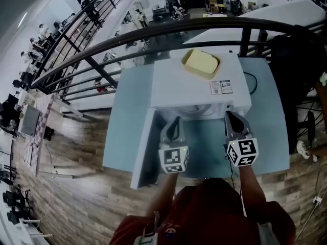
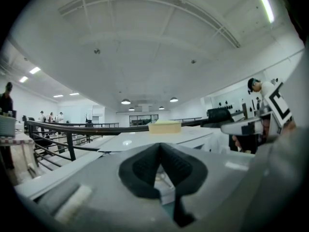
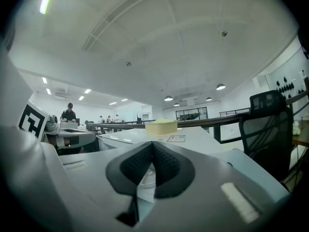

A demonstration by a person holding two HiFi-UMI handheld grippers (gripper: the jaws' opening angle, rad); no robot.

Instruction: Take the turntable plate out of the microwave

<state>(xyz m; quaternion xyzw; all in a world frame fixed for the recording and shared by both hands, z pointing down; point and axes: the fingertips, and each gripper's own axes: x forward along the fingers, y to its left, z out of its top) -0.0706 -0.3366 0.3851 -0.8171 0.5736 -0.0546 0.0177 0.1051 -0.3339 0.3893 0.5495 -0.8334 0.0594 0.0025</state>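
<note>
The plate (image 1: 197, 112) is held level at the mouth of the open microwave (image 1: 179, 86), above the table (image 1: 125, 116). Its left edge is clamped by the left gripper (image 1: 176, 121), and its right edge by the right gripper (image 1: 229, 115).

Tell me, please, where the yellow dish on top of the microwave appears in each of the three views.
Head view: yellow dish, upper centre, at the far edge of the microwave top.
Left gripper view: yellow dish, near the middle.
Right gripper view: yellow dish, near the middle.
Shared landmark: the dark railing behind it.
</note>
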